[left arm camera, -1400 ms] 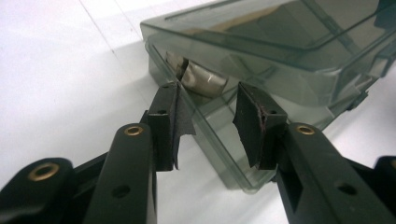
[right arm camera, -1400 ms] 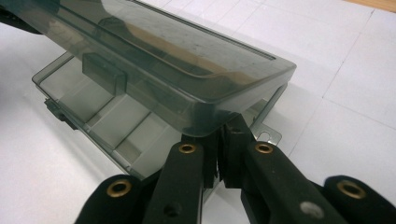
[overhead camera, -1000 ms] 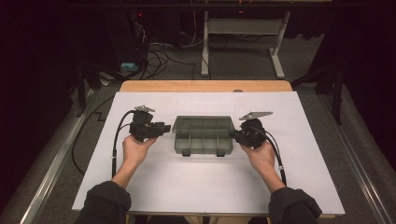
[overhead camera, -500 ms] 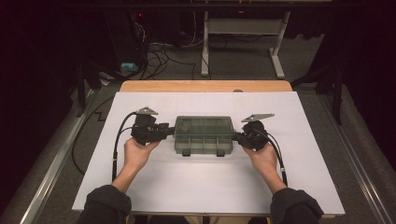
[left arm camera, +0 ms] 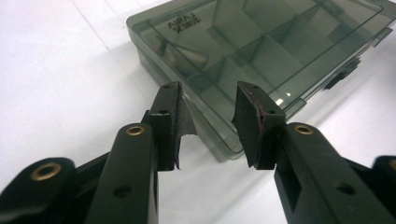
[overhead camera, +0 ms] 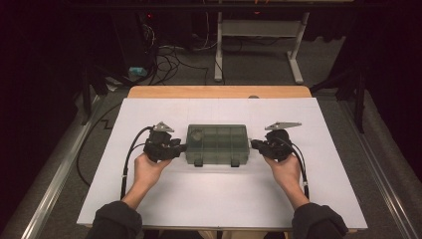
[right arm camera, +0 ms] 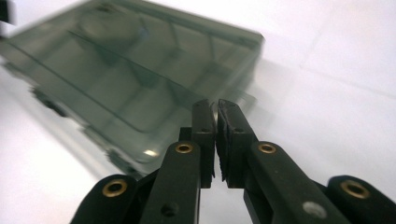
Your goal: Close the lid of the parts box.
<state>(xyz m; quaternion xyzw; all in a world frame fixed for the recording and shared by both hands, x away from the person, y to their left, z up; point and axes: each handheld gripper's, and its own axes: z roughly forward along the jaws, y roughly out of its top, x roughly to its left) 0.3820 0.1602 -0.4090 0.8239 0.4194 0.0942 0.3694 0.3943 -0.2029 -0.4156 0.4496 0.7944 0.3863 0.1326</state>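
Smoky compartment box point(overhead camera: 217, 144) frame centre; left gripper point(overhead camera: 181, 147) at its left end, jaws spread; right gripper point(overhead camera: 254, 144) at right end, jaws pressed together, empty.

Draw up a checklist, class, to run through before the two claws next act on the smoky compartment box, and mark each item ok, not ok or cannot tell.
1. Lid of the compartment box lies flat and closed: ok.
2. Box rests flat on the white table: ok.
3. Left claw is open, its jaws apart just short of the box's end: ok.
4. Right claw is open enough to take the box: not ok, its jaws are shut with nothing between them.
5. Front latches are fastened: cannot tell.
6. Right claw touches the box's end: cannot tell, the picture is blurred.
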